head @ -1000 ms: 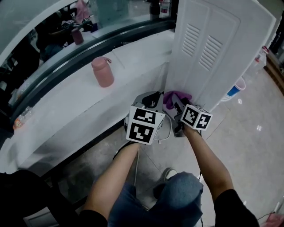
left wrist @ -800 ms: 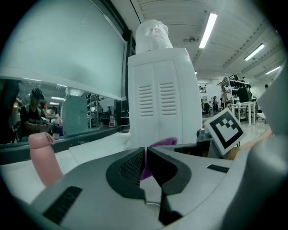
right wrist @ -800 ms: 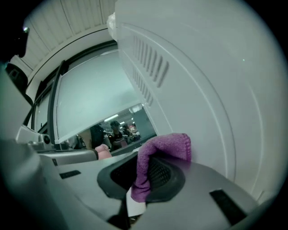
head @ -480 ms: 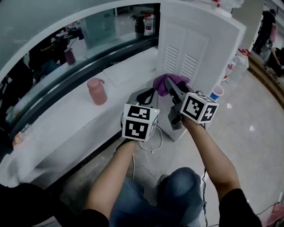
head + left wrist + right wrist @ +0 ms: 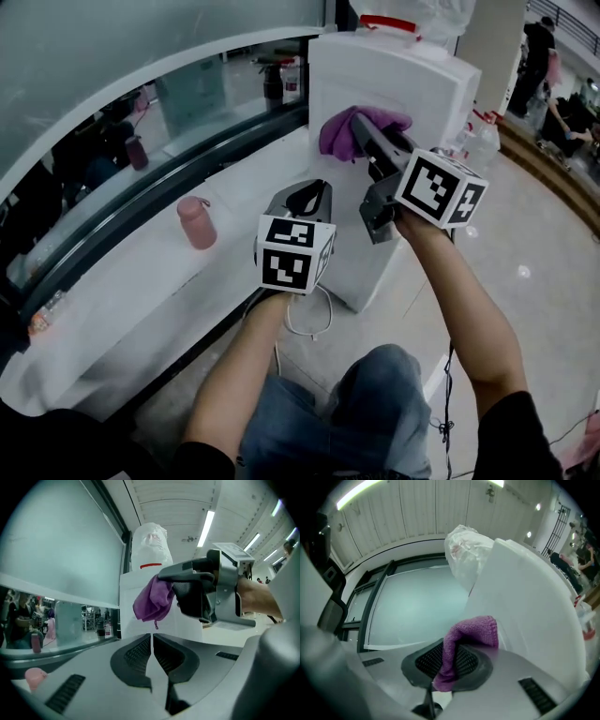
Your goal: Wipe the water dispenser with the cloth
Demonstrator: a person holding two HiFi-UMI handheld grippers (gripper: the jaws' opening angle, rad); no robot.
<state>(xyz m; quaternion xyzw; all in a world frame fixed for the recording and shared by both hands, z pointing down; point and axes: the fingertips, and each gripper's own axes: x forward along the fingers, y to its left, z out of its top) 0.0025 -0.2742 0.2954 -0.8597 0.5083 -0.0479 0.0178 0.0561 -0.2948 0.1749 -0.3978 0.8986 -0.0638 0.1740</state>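
Observation:
The white water dispenser stands against the counter, with a plastic-wrapped bottle on top. My right gripper is shut on a purple cloth and holds it against the dispenser's upper side near the top edge. In the right gripper view the cloth hangs out between the jaws beside the white dispenser wall. My left gripper hovers lower and to the left, shut and empty. From the left gripper view, the cloth and the right gripper sit just ahead of it.
A pink bottle stands on the white curved counter to the left, below a glass wall. A white cable loops at the dispenser's foot. The person's knees are below, and shiny floor lies to the right.
My right gripper has risen with the cloth from the dispenser's lower vented panel to its top edge. The left gripper stayed beside it, lower.

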